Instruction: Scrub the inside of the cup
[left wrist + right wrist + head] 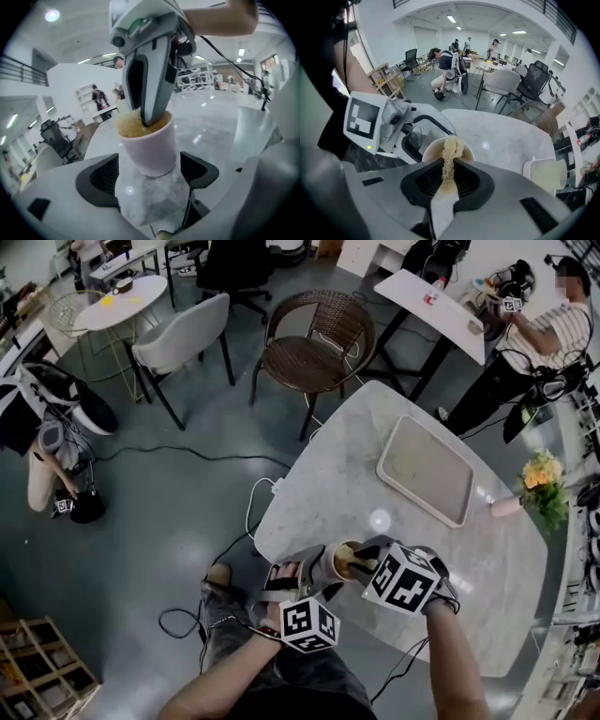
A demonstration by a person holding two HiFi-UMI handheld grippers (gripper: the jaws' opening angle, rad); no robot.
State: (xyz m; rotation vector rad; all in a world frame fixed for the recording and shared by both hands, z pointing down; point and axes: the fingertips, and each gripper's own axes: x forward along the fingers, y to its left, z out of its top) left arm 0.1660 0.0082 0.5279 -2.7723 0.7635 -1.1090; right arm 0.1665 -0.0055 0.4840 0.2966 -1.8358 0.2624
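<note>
Clamping the cup [149,143] in the left gripper [150,171], lower centre of the head view by the table's [375,474] near edge. Pinching the scrubber [451,149] tight in the right gripper [449,164], tip dipping inside. Worth holding the cup steady and sweeping round wall and bottom.

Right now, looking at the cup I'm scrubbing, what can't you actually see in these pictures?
Cup bottom, inside: covered in every view by the scrub pad and the right claw.
Left claw grip: in the left gripper view its jaws flank the cup; whether they press it is unclear.
Cup's cleanliness: too small in the head view.
</note>
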